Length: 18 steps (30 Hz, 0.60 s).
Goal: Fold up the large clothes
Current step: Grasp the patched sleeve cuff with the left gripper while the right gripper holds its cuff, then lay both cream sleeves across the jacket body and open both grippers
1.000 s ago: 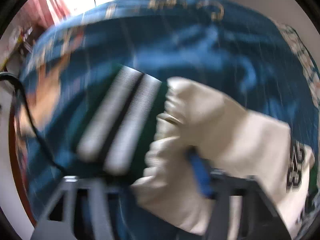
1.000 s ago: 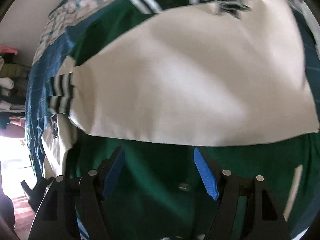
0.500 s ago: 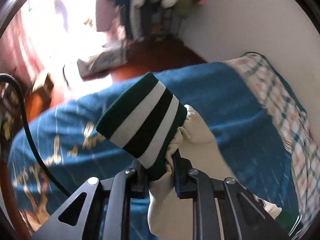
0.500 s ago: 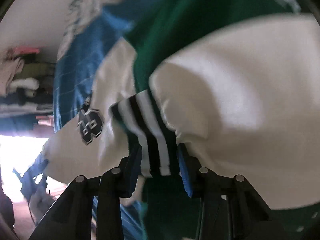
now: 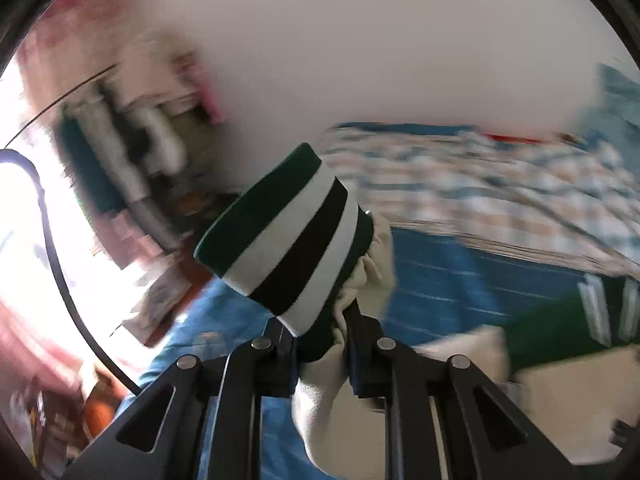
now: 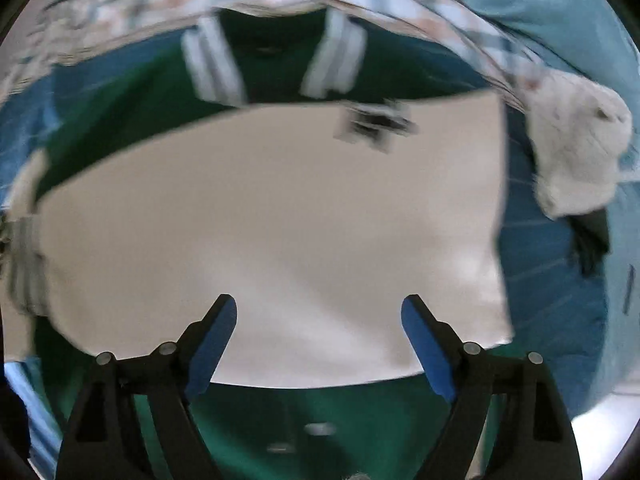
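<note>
the left hand-held gripper (image 5: 320, 336) is closed tight on a sleeve (image 5: 344, 380) of the jacket, pinching it just behind the striped cuff (image 5: 288, 236). the cuff, banded in dark green, white and black, stands up and leans to the left above the fingers, and cream sleeve cloth bunches between them and hangs down below. in this view the sleeve is lifted above a bed with a blue cover (image 5: 448, 280), and a checked blanket (image 5: 480, 184) lies across the far side of the bed against a pale wall (image 5: 400, 40). to the right, part of the green jacket body (image 5: 560, 332) with striped trim lies on the blue cover. the left of the view is blurred, with a bright window area and a dark cable (image 5: 56, 248) curving through it.

the right hand-held gripper (image 6: 318, 312) is wide open with nothing between its blue-padded fingers (image 6: 212, 344). it hovers over the jacket (image 6: 280, 60), which lies spread on the bed. a cream sleeve (image 6: 280, 220) is folded across the green body, with a dark blurred patch (image 6: 376, 124) near its upper edge. the striped collar (image 6: 212, 64) sits at the far end, close to the checked blanket. a white fluffy thing (image 6: 576, 152) lies on the blue cover to the right, apart from the jacket; what it is cannot be told.
</note>
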Tool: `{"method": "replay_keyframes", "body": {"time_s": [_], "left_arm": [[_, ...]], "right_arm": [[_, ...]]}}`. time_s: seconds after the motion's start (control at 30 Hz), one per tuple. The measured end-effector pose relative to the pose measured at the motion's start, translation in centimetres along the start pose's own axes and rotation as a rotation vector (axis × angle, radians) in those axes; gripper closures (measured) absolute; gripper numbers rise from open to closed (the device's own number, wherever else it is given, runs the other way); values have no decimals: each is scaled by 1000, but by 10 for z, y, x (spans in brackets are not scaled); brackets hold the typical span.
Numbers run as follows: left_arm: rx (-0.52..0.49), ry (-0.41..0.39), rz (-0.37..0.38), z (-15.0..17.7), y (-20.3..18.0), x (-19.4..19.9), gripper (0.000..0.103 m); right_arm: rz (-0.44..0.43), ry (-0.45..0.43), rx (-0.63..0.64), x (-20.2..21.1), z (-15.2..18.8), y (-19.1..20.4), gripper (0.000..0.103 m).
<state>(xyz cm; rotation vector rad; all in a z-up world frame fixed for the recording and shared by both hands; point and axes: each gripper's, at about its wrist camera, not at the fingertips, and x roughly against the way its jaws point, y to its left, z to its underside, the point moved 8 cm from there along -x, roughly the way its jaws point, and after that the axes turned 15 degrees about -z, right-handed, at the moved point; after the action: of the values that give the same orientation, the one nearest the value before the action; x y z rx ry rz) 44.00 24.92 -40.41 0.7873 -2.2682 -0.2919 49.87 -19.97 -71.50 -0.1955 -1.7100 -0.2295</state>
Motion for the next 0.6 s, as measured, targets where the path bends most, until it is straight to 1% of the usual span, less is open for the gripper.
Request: {"method": "replay_keyframes", "body": {"time_s": [0.07,0.13,0.2,0.27,0.3,0.33,0.37,0.4,0.47,0.53,0.57,0.6], "left_arm": [[-63,-13,65,-1,-47,31,89],[-119,-16,150,4,-97,65,89],[-164,-6,238,12,-151,98,89],[-198,4,303,20,-194,123,89],[-220,8,337,21,-221,138,89],[-242,20,391,29,-254,158,89],[-259,31,418,32,-273,170,89],[-278,52,468,43,-306,186,89],[-319,70,531,59,-349,211,89],[-394,124,573,90,-398,228,88],[-420,146,580,103,-415,231,87],[-449,168,569,119,-432,233,84]], "right_arm": [[7,-3,-29,-2,4,-23,17],[0,-12,-57,-1,6,-43,17],[-30,-19,-95,-1,9,-62,17],[-63,-22,-148,0,11,-80,17],[-73,-20,-173,2,7,-95,17],[-84,-19,-204,4,11,-111,17],[-100,-19,-241,7,15,-127,17],[-111,-20,-268,10,19,-143,17],[-124,-8,-334,12,33,-185,17],[-138,1,-384,12,50,-217,17],[-145,8,-401,12,58,-230,17],[-152,24,-430,10,69,-249,17]]}}
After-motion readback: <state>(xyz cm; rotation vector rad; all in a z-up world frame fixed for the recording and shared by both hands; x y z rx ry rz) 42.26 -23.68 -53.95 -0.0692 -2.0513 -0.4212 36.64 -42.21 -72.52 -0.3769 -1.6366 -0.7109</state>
